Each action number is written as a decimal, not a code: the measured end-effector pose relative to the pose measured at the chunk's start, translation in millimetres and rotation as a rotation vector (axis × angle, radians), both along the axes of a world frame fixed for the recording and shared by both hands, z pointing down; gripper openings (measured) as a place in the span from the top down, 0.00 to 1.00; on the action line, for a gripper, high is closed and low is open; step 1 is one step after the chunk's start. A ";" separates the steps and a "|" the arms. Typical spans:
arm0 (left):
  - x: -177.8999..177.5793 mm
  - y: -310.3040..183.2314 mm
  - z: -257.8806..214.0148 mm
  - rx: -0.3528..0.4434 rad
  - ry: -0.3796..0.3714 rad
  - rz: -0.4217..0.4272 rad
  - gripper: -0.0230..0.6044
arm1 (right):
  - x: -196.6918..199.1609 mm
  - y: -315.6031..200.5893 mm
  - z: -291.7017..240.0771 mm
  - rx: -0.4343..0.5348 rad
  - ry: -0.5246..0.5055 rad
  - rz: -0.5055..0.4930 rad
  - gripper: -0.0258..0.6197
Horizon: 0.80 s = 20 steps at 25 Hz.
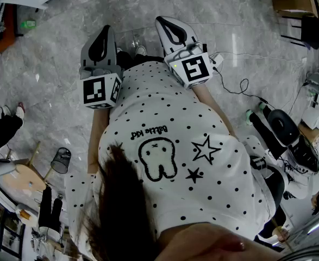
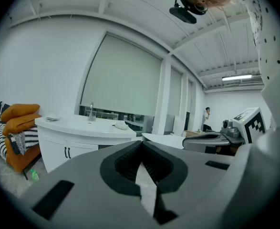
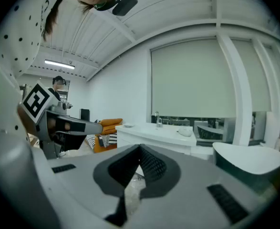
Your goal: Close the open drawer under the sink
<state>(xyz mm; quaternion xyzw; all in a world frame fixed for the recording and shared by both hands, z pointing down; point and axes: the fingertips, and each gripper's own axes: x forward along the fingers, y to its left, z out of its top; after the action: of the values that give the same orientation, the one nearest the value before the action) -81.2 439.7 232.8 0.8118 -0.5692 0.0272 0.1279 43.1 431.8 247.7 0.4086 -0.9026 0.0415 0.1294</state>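
Note:
A white sink cabinet (image 2: 77, 130) with a faucet (image 2: 91, 111) stands some way off across the room; it also shows as the sink cabinet (image 3: 155, 133) in the right gripper view. Its drawer is too small and too hidden behind my jaws to make out. My left gripper (image 2: 141, 146) is shut with nothing in it, its tips meeting. My right gripper (image 3: 140, 150) is shut and empty too. In the head view the left gripper (image 1: 105, 30) and right gripper (image 1: 163, 20) are held side by side over the grey marble floor (image 1: 56, 64), away from the cabinet.
An orange sofa (image 2: 15, 120) with a striped throw sits left of the cabinet. A white curved tub (image 3: 247, 159) stands at the right. Cables (image 1: 241, 86), a wire bin (image 1: 61, 160) and furniture ring the floor. A person (image 2: 207, 118) stands far off.

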 end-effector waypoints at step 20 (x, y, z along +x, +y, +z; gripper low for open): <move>9.7 20.6 -1.6 0.010 -0.027 0.025 0.95 | 4.2 18.2 -2.1 0.010 -0.015 0.002 0.94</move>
<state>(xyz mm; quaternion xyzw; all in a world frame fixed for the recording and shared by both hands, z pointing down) -71.6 460.3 231.2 0.8189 -0.5608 0.0369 0.1161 47.3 450.0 245.5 0.4098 -0.9033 0.0399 0.1206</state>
